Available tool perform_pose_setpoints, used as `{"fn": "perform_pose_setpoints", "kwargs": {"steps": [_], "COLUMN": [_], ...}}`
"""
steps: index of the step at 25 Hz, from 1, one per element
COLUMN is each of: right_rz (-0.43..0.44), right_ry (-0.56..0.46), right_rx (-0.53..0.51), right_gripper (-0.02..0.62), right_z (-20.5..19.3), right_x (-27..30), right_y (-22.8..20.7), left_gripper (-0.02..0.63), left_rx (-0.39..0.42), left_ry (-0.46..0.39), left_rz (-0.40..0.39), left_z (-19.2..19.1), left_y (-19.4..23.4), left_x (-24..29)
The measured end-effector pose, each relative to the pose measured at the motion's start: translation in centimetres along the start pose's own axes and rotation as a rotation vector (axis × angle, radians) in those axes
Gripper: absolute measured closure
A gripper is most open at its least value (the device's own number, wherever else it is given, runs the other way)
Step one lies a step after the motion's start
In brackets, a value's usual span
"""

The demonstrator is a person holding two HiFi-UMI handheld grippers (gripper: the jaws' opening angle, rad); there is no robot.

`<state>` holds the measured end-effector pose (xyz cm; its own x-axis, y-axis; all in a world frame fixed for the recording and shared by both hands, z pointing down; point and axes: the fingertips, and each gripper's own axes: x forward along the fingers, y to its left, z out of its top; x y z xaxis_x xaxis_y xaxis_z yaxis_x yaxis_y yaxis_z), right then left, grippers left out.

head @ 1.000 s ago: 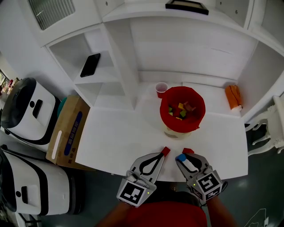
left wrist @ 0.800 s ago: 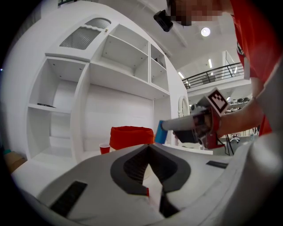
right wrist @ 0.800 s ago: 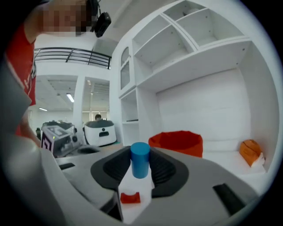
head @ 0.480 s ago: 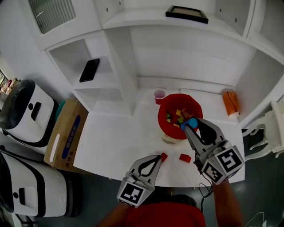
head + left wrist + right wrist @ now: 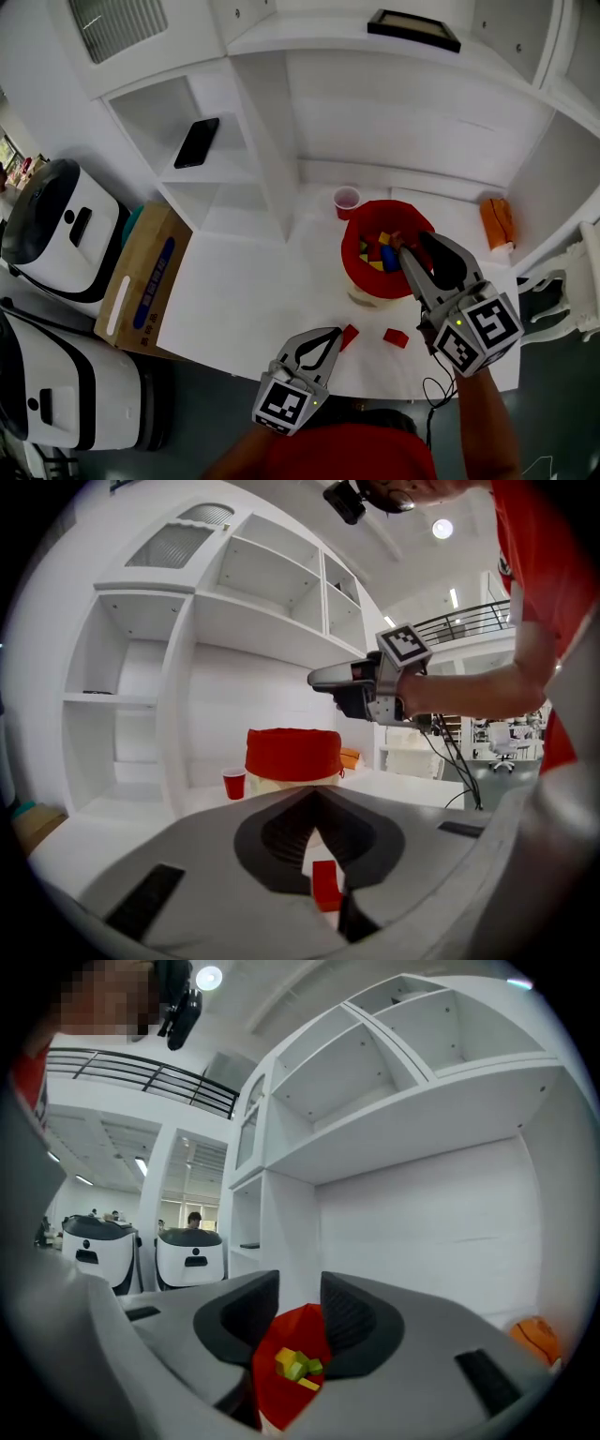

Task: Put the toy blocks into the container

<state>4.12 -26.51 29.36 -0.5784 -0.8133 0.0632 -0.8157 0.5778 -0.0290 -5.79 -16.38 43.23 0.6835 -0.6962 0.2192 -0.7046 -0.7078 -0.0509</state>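
The right tongs hang over the red container, jaws opening with nothing pinched, blocks piled below them. The left tongs are closed over the desk, one red block at their tips.

Counting now. Red block x2 lying outside container, incl. other red block. Container x1. Blocks inside piling too tight to tally. Also seeing:
- red cup x1
- phone x1
- white machine x2, second machine below it
- cardboard box x1
- orange obj x1
- pic frame x1
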Motion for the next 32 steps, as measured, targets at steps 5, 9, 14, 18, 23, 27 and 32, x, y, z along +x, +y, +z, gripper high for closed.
{"fn": "perform_pose_setpoints", "kwargs": {"steps": [5,9,14,18,23,27,32], "right_rz": [-0.009,-0.008,-0.009,-0.016,-0.032,-0.040,-0.050], "right_ry": [-0.054,-0.055,-0.041,-0.035,-0.031,-0.029,-0.025], "right_rx": [-0.005,0.016,0.021,0.029,0.037,0.041,0.047], "right_gripper": [0.601,0.601,0.601,0.601,0.601,0.601,0.601], "right_z": [0.3,-0.4,-1.3,-1.8,-2.3,-2.5,-2.8], "right_x": [-3.1,-5.2,-6.9,-7.9,-9.0,-9.6,-10.3], "right_y": [1.4,2.2,2.9,3.0,2.9,2.8,2.6], "left_gripper": [0.535,0.464,0.412,0.400,0.399,0.399,0.436], "left_rx": [-0.004,-0.004,-0.013,-0.015,0.011,0.029,0.020], "left_ry": [0.084,0.180,0.292,0.381,0.492,0.547,0.539], "left_rz": [-0.038,-0.055,-0.054,-0.048,-0.068,-0.074,-0.068], "left_z": [-2.4,-5.0,-7.9,-9.9,-12.2,-13.4,-13.7], "left_y": [-1.1,-1.9,-2.2,-2.0,-2.3,-2.4,-2.2], "left_x": [0.5,1.0,1.7,2.6,3.3,3.7,3.9]}}
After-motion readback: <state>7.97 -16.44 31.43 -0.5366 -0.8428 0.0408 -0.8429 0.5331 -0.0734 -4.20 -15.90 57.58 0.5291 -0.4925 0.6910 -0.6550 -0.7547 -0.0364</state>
